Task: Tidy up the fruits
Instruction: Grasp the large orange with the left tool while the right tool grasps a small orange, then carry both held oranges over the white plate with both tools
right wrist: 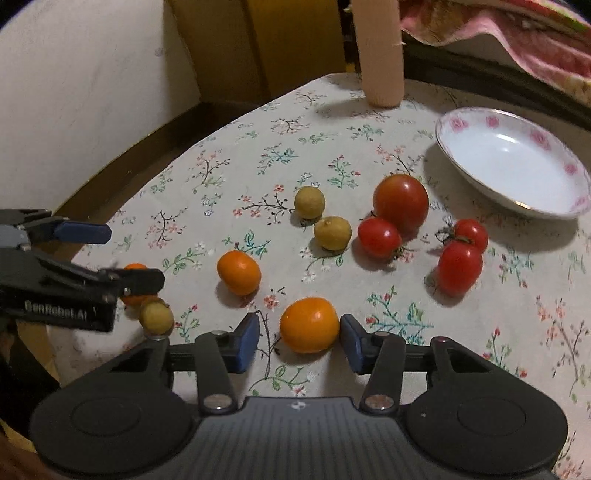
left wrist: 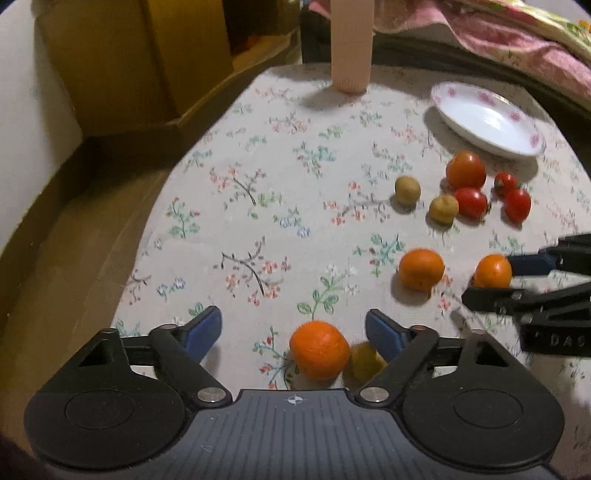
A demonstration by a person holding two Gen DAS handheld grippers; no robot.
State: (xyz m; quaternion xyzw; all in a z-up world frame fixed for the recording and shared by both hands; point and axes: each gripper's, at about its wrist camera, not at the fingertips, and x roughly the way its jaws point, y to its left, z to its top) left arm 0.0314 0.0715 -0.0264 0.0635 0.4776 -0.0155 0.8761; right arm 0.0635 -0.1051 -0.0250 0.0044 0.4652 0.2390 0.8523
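On the floral tablecloth [right wrist: 229, 177], my right gripper [right wrist: 299, 343] is open around an orange [right wrist: 309, 325]; the right pad sits against it and the left pad stands apart. My left gripper [left wrist: 293, 330] is open with another orange [left wrist: 319, 349] between its jaws, nearer the right finger, and a small yellow fruit [left wrist: 364, 360] beside it. In the left wrist view the right gripper [left wrist: 487, 278] shows around its orange [left wrist: 493, 271]. A third orange [right wrist: 238, 272] lies loose. A white plate with pink flowers [right wrist: 509, 162] sits at the far right with nothing in it.
A large tomato [right wrist: 400, 201] and three small red ones [right wrist: 460, 267] lie near the plate, with two yellow-green fruits [right wrist: 332, 232] to their left. A peach cylinder [right wrist: 380, 55] stands at the back. Cardboard boxes [left wrist: 110, 66] flank the table's left edge; pink cloth [left wrist: 498, 33] lies behind.
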